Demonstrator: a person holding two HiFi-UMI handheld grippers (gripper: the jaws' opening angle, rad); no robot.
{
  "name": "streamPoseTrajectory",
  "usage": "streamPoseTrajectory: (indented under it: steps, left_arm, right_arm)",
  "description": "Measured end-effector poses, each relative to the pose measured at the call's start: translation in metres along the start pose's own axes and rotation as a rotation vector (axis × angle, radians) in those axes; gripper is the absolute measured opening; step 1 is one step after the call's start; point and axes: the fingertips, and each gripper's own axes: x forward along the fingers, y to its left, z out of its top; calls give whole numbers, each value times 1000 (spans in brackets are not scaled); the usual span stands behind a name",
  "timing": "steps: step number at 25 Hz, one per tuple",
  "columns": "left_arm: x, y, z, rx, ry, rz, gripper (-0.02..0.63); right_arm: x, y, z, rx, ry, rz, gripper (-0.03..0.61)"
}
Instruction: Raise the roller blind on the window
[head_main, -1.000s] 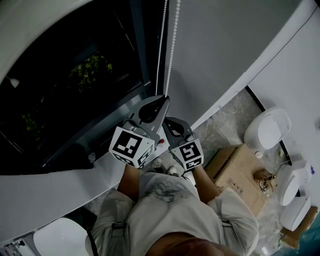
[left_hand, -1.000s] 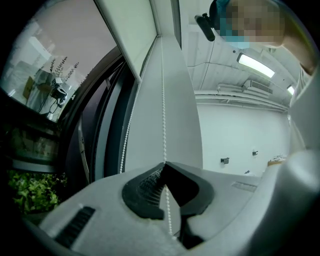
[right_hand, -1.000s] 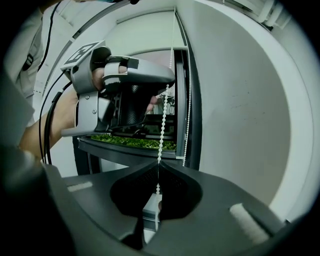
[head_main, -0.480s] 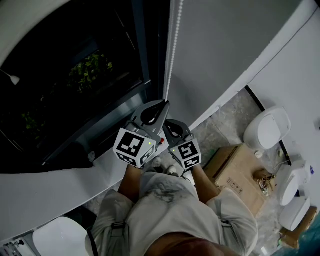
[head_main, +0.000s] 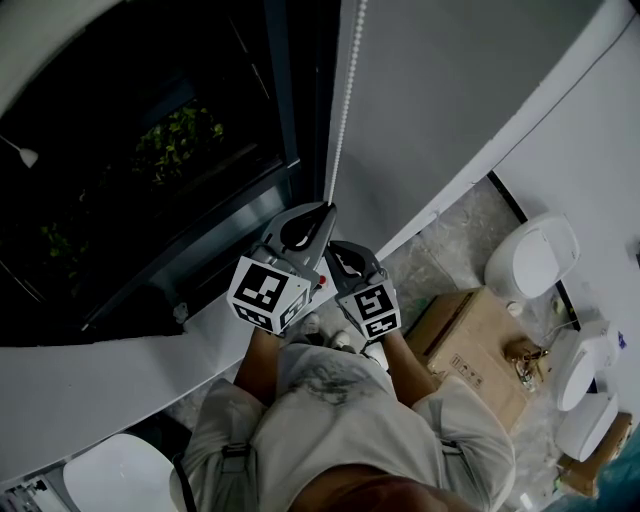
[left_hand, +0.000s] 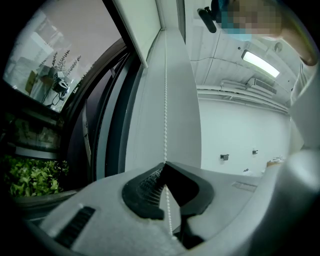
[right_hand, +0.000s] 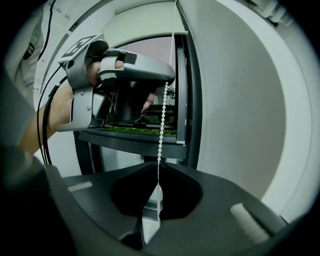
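Gripping the bead chain (head_main: 340, 120) is the whole job at this moment, and both tools are on it. The left gripper (head_main: 325, 207) has its jaws pressed together with the chain pinched at the tips, the strand running down across its ribbed pads. The right gripper (head_main: 335, 245) sits just below and beside it, jaws likewise closed on the chain where it enters at the tips. From there the chain runs straight up beside the dark window (head_main: 150, 150), along the edge of the frame, with a green plant (head_main: 180, 140) showing beyond the glass. The roller blind itself is out of the head view (a pale panel high in the left gripper view may be part of it, but I cannot tell), so the chain is the only part of it within reach.

The chain looks light, thin and limp, with no stiffness of its own, so it should only answer to a pull along its length. Small smooth beads may slip through a loose pinch, though the ribbed pads ought to catch between them. Taking hold of one strand only, close under the other gripper, and drawing straight down seems best; a sideways jerk could snap it or unseat it.
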Motion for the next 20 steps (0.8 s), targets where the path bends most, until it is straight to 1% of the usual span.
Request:
streamPoseTrajectory:
  steps: [4,6,8,12,16,20]
  left_arm:
    - [-1,3,-1,4,1,6,12]
    - [-2,5,0,5,0,11,12]
    - [-1,7,1,3,-4,15,12]
    - [-1,9,1,0,-4,17,12]
    - [0,8,0,0,-3,14,12]
    - [-1,8,0,1,-3,11,12]
  right_arm:
    - [-6,2,3,-27,-15,-13,25]
    - [-10,3,10,-29,-33,-14,48]
    - [-16,2,22,-29,-60,-18,57]
    - [-31,-6,55,-51,-123,-46,58]
    - [-48,-16,100,-90,-238,-68,58]
    - [-57,-18,139,-105,-314,-78,58]
